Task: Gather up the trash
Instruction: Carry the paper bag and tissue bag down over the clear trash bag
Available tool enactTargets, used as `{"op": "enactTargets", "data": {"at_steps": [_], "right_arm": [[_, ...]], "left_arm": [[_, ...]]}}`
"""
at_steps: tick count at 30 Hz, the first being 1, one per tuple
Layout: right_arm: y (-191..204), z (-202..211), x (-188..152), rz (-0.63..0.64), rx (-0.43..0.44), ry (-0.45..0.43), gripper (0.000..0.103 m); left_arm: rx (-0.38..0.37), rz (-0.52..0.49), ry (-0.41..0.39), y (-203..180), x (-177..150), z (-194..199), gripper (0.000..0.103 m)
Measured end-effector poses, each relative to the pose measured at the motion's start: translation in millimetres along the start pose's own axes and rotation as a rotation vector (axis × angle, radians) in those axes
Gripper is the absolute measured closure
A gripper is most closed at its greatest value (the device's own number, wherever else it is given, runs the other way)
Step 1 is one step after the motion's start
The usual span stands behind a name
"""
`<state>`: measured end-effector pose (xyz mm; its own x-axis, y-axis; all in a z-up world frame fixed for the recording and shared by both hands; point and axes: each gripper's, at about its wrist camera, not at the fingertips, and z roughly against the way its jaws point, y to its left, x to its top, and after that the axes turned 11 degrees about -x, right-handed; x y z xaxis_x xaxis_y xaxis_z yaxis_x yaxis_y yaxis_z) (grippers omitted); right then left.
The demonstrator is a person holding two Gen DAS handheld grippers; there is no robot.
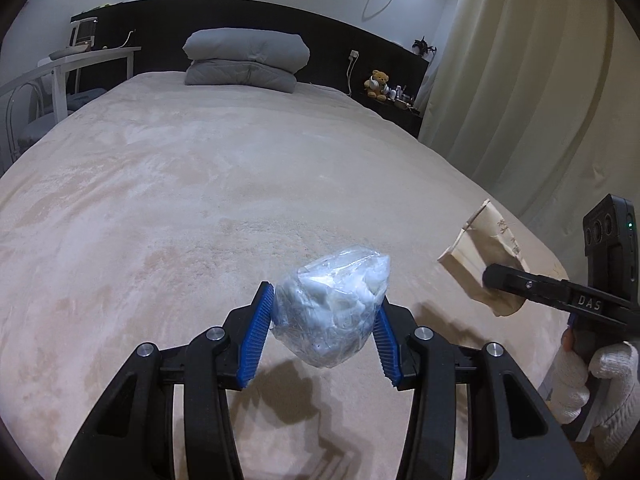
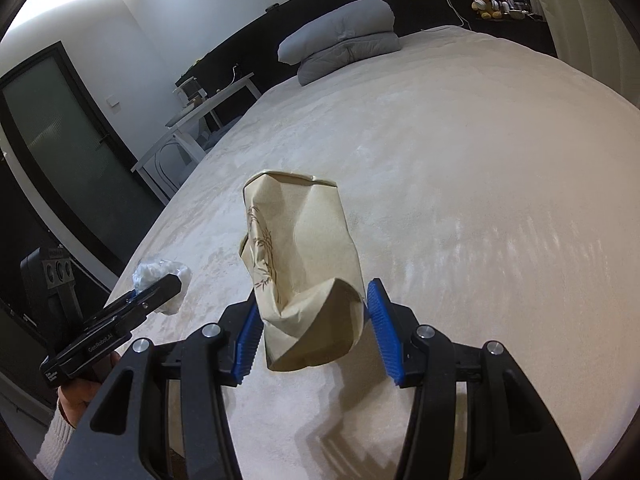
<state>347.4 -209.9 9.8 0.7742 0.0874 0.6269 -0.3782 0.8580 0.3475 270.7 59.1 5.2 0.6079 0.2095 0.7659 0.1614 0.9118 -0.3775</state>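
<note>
A crumpled clear plastic bundle with white stuff inside (image 1: 334, 306) hangs above the beige bed cover (image 1: 200, 184), pinched between the blue pads of my left gripper (image 1: 326, 312), which is shut on it. The same bundle (image 2: 160, 274) and left gripper (image 2: 160, 292) show at the left of the right wrist view. A creased brown paper bag with a bamboo print (image 2: 300, 264) stands up between the blue pads of my right gripper (image 2: 314, 312), shut on its lower part and lifted off the bed (image 2: 460, 160). In the left wrist view that bag (image 1: 486, 256) sits at the right, held by the right gripper (image 1: 500, 280).
A folded grey duvet (image 1: 246, 60) lies at the head of the bed against a dark headboard (image 1: 160, 28). A white table with a chair (image 1: 60, 76) stands left of the bed. A teddy bear (image 1: 378, 84) sits on the right shelf beside a pale curtain (image 1: 520, 100). A dark door (image 2: 52, 132) is at the left.
</note>
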Motion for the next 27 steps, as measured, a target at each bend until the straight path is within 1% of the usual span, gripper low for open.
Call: {"op": "enactTargets", "data": {"at_steps": [4,8,10,15,23,27], "right_arm": [[8.1,12.1,-16.5,0.002,0.004,-0.002,0.053],[13.9,24.9,-36.8,-0.007,0.011,-0.007,0.053],[19.0,35.0,-47.2,0.02,-0.009,-0.032,0.053],[23.6,59.3,-68.6,0.036,-0.002,-0.08,0.053],[19.2,87.1,-100.2,0.017,0.013,-0.111,0.052],[22.2,99.1,-119.0,0.028,0.012,-0.111,0.052]], "left_arm": [[-0.036,0.001,-0.038,-17.2,-15.0,22.5,0.057],[-0.048,0.002,-0.045,-29.2,-34.3,38.8,0.057],[-0.047,0.003,-0.047,-34.5,-43.1,46.1,0.057],[-0.058,0.017,-0.084,-47.3,-65.6,69.8,0.057],[-0.055,0.037,-0.111,-64.4,-104.3,103.9,0.057],[-0.049,0.036,-0.119,-71.6,-119.0,116.4,0.057]]}}
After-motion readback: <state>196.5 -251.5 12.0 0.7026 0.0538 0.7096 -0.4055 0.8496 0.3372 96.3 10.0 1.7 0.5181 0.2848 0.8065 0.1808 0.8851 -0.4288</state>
